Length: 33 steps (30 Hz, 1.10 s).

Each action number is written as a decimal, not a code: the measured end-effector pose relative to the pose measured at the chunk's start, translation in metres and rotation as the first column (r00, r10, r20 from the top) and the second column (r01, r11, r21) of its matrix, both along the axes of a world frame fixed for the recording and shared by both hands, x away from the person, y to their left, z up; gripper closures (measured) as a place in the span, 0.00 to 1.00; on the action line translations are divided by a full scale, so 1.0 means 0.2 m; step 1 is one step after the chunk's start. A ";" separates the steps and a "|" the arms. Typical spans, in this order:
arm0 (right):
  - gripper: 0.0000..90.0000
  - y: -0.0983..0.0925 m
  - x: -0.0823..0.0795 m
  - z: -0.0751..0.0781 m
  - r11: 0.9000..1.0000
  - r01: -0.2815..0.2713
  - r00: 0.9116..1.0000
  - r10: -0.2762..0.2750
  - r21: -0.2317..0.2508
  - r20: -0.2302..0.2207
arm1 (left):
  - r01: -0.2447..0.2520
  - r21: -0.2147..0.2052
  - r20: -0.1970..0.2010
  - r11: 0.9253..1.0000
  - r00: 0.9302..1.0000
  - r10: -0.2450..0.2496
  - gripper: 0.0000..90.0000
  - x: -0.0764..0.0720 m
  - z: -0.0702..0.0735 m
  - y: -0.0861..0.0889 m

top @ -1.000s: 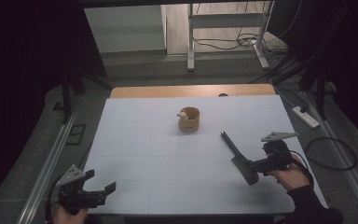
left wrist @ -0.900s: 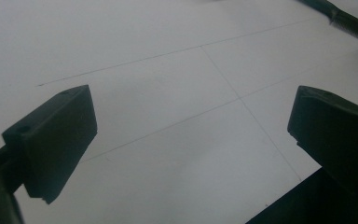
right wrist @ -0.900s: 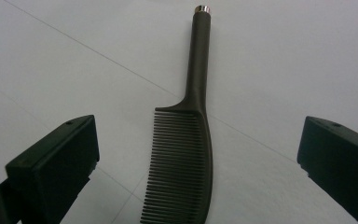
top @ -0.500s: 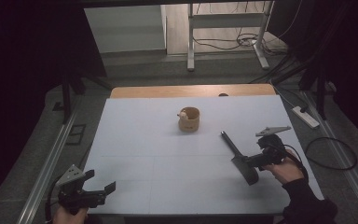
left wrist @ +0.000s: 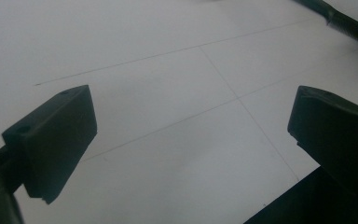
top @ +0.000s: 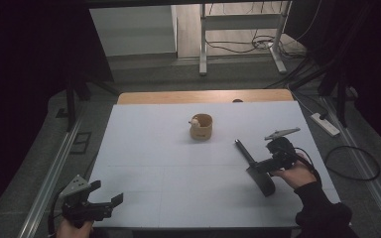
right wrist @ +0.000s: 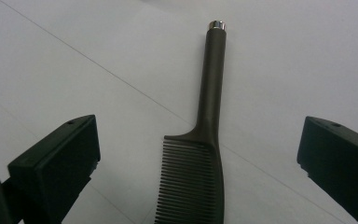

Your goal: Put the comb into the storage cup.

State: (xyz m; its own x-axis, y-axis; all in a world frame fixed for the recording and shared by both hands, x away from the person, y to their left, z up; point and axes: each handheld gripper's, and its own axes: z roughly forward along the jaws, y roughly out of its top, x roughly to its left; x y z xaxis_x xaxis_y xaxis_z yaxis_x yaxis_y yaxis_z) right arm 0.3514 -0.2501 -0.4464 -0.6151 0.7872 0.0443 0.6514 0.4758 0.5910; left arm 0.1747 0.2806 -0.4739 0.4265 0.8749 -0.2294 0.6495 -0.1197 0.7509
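Observation:
A black comb [top: 245, 152] lies flat on the white table [top: 158, 148] at the right, with its handle pointing to the far side. My right gripper [top: 258, 167] hovers over the comb's middle, open. In the right gripper view the comb [right wrist: 209, 140] lies between the jaws of the right gripper [right wrist: 199, 127] without touching either. A tan cup [top: 201, 128] with a small pale thing at its rim stands in the middle of the far half of the table. My left gripper [top: 108, 192] is open at the near left corner, and in the left gripper view the left gripper [left wrist: 193, 105] has only bare table between its jaws.
A wooden strip [top: 203, 96] borders the table's far edge. On the floor to the right lie a power strip [top: 326, 124] and a looped cable [top: 352, 163]. Metal frame legs [top: 203, 39] stand beyond the table. A dark slender thing [left wrist: 349, 25] crosses the left gripper view's top right corner.
My right gripper has moved a little left and toward the far side, over the comb. The comb and cup have stayed put. The left gripper has barely shifted.

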 end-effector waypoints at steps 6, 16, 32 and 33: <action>0.00 0.02 0.03 0.00 1.000 -0.007 1.000 0.007 -0.010 -0.008 | 0.006 0.010 -0.003 1.000 1.000 -0.006 0.02 0.00 0.00 -0.01; 0.00 0.07 0.07 0.00 0.999 -0.031 0.999 0.031 -0.036 -0.021 | 0.013 0.015 -0.014 1.000 1.000 -0.013 0.02 0.01 0.00 -0.01; 0.00 0.17 0.14 -0.01 0.996 -0.068 0.997 0.066 -0.066 -0.032 | 0.014 0.007 -0.018 1.000 1.000 -0.014 0.02 0.01 0.00 0.00; 0.00 0.18 0.15 -0.01 0.995 -0.067 0.997 0.065 -0.070 -0.038 | 0.014 0.007 -0.019 1.000 1.000 -0.014 0.02 0.01 0.00 0.00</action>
